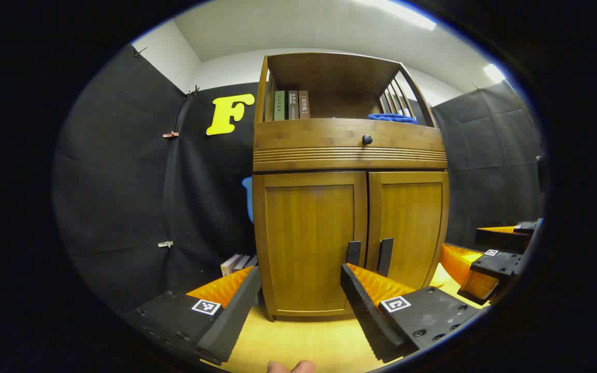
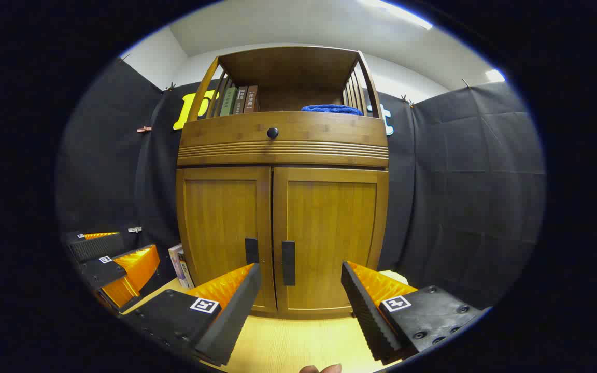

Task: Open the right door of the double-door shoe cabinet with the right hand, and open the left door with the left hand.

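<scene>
Fingertip skin is peeking in at the bottom edge of the left gripper view, cut off by the frame, just below the left gripper (image 1: pixel 301 303), whose fingers are standing wide apart and holding nothing. Between them the shoe cabinet (image 1: pixel 350 166) is sitting on a yellow floor (image 1: pixel 298 342), its left door (image 1: pixel 310 241) and right door (image 1: pixel 407 228) both lying closed, dark handles meeting at the middle seam. From the right gripper view, the right gripper (image 2: pixel 301 303) is likewise gaping open before the right door's handle (image 2: pixel 288 263), touching nothing. Books (image 2: pixel 240 100) and a blue cloth (image 2: pixel 331 109) are resting on the upper shelf, partly hidden behind the drawer front. More books (image 2: pixel 180 265) are leaning beside the cabinet, half hidden.
</scene>
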Demonstrator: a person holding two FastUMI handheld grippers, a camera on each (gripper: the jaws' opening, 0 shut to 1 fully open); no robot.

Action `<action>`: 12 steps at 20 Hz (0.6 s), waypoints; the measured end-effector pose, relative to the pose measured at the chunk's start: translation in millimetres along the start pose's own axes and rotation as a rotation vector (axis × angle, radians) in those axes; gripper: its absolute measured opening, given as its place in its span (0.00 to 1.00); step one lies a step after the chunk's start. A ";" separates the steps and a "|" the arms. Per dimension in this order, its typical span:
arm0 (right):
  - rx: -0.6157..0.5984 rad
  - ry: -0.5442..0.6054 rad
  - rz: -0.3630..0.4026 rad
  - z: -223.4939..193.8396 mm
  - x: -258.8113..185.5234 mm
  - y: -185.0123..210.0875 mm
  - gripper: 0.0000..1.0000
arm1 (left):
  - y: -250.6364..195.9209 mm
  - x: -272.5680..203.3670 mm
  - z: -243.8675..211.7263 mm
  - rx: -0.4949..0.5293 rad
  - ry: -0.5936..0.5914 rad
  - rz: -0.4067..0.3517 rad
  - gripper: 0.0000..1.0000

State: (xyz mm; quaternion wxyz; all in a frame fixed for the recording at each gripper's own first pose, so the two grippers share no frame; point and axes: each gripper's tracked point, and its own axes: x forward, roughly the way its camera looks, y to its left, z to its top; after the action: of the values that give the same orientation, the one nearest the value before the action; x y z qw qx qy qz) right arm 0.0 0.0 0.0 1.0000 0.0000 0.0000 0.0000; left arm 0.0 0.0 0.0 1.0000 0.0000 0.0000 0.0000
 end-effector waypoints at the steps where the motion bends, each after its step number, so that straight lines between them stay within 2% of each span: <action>1: 0.000 0.001 0.001 0.0 0.2 0.2 0.96 | 0.5 -0.5 -1.0 0.003 0.000 0.001 0.96; 3: 0.001 0.003 0.006 0.1 1.3 2.0 0.96 | 0.8 -0.8 -1.5 0.006 0.002 0.000 0.99; 5: -0.003 0.001 0.010 0.9 1.9 3.1 0.96 | 2.1 -1.0 -2.0 0.007 0.002 0.003 0.99; 6: -0.005 0.000 0.012 0.8 2.6 3.7 0.96 | 2.3 -0.6 -1.8 0.007 0.002 0.005 0.96; 8: -0.004 0.000 0.014 0.2 2.8 4.0 0.96 | 3.0 -0.4 -1.2 0.005 0.000 0.007 0.99; 12: -0.004 0.001 0.011 -1.1 3.0 2.6 0.96 | 4.5 1.7 -0.2 0.008 -0.002 0.007 0.99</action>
State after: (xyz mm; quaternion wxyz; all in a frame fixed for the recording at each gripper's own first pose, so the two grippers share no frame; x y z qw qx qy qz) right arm 3.0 2.6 -1.1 1.0000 -0.0019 0.0004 0.0057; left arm 1.7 4.5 -0.2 1.0000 0.0039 -0.0008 0.0036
